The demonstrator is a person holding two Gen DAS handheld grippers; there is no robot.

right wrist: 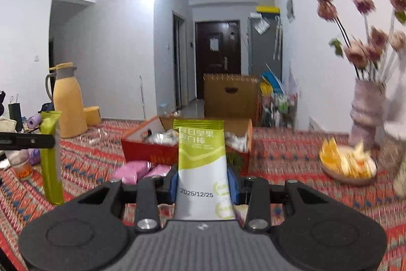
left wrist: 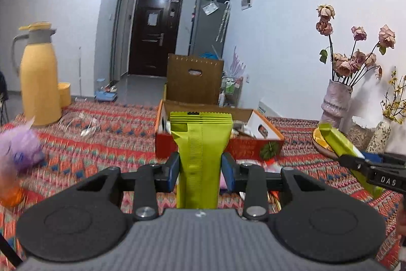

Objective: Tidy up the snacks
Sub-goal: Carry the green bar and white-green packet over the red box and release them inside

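Green snack bars stand pinched in left gripper and right gripper.

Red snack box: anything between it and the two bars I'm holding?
Nothing visible blocks either path. The left gripper holds a green bar just before the open red box; the right gripper holds its bar above pink packets lying low before the box.

Green snack bar between left fingers
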